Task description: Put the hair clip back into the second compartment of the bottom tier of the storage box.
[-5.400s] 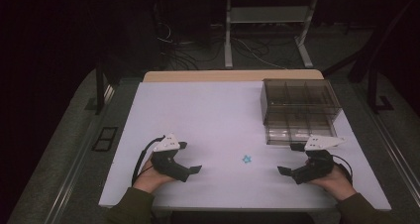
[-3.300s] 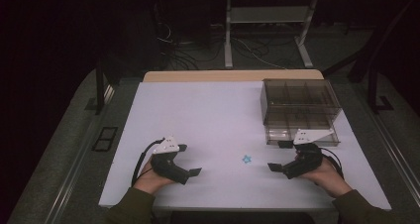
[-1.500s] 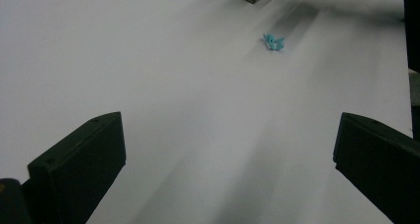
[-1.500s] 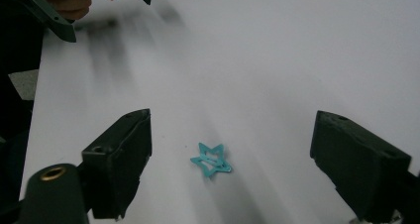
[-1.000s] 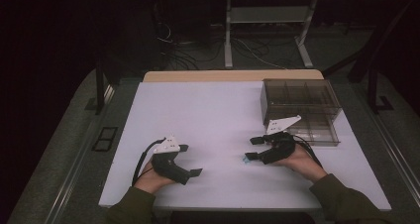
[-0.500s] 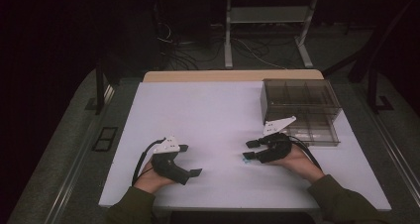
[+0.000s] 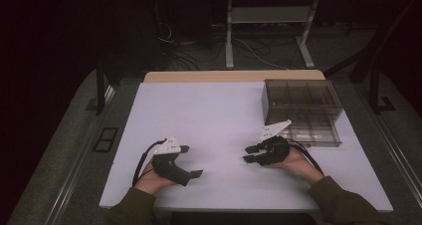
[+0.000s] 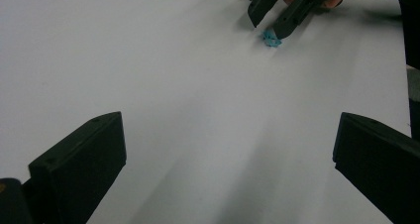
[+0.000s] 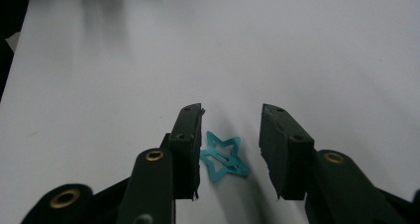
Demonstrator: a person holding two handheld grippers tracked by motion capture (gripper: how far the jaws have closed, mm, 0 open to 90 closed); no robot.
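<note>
A small teal star-shaped hair clip (image 9: 224,157) lies flat on the white table (image 7: 209,110). My right gripper (image 9: 231,110) points down at it with one jaw on each side. Its jaws have just been closing; the left jaw is at the clip's edge, and a gap remains on the right. From the left gripper view the clip (image 8: 271,38) sits at the tips of the right gripper (image 8: 268,27). In the high view the right gripper (image 7: 247,154) is at centre right. My left gripper (image 7: 191,161) rests open at front left, its jaws wide apart (image 8: 229,121) over bare table.
A smoky clear compartment box (image 7: 303,110) stands at the back right of the table, just behind the right hand. Both forearms come in over the table's front edge. Dark floor, cables and a stand lie beyond the far edge.
The right gripper moved left from beside the box to the star clip and lowered over it, and its jaws narrowed around the clip. The left gripper stayed put.
</note>
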